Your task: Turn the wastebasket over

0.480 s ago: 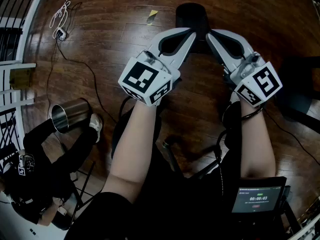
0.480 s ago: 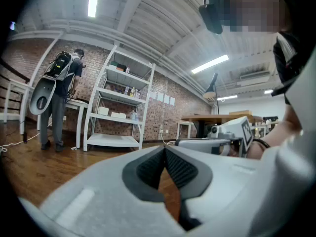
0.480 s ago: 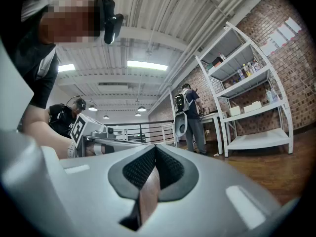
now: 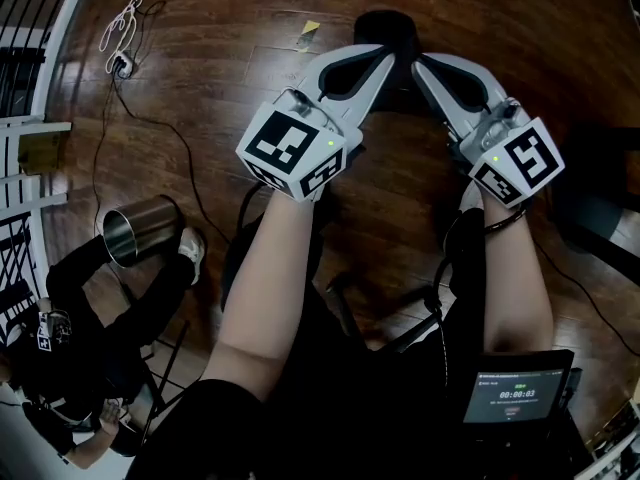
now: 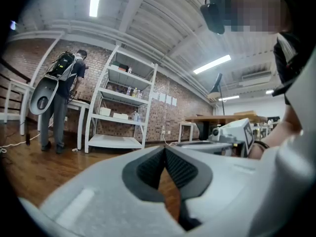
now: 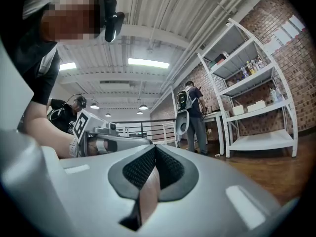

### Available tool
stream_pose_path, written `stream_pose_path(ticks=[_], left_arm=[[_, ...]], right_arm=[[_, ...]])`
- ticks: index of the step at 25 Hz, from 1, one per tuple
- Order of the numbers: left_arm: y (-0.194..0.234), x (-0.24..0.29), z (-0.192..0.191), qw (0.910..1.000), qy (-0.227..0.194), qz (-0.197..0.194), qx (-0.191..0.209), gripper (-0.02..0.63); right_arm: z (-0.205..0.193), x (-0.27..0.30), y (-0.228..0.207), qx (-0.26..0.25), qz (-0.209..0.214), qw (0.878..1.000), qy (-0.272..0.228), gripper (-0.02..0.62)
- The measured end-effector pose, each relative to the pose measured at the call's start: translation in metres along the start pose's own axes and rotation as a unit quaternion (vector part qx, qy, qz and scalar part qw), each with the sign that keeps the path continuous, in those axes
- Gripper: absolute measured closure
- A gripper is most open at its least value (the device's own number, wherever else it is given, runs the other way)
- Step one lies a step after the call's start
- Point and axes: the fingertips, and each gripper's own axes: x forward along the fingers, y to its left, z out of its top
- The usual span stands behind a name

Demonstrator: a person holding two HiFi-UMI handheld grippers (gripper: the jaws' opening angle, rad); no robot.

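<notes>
A shiny metal cylindrical wastebasket (image 4: 140, 230) is at the far left on the wooden floor, its open mouth showing, beside a seated person's shoe (image 4: 192, 250). It is well away from both grippers. My left gripper (image 4: 387, 61) and right gripper (image 4: 420, 66) are held side by side and level, tips close together above a black rounded object (image 4: 385, 26) on the floor. In the left gripper view the left gripper (image 5: 164, 149) has its ribbed pads meeting at the tip with nothing between them. The right gripper (image 6: 154, 148) looks the same in its own view. Neither gripper view shows the wastebasket.
A person in black (image 4: 80, 338) sits at the lower left. Cables (image 4: 125, 38) trail over the floor by a white railing (image 4: 30, 88). A dark chair (image 4: 600, 183) stands at the right, a small screen (image 4: 515, 398) below. White shelving (image 5: 118, 107) and a standing person with a backpack (image 5: 61, 98) are far off.
Both grippers have edged slightly up the picture, still side by side. The wastebasket and the seated person stay where they were.
</notes>
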Motion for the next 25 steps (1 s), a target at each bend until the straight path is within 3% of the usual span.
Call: stream_pose_path(ticks=[7,15,25], left_arm=[[0.018,0.02,0.003,0.9999,-0.007,-0.007,-0.011,0.603],[0.05,0.074,-0.011,0.9999,0.011,-0.007,-0.009,0.603],[0.071,0.074,-0.007,0.9998,0.014,-0.016,-0.001,0.603]], right_arm=[[0.002,0.004,-0.022,0.001,-0.015,1.0,-0.002,0.584],[0.002,0.024,-0.089,0.016,-0.022,1.0,-0.015,0.584],[-0.005,0.044,-0.103,0.002,-0.012,1.0,0.009,0.584]])
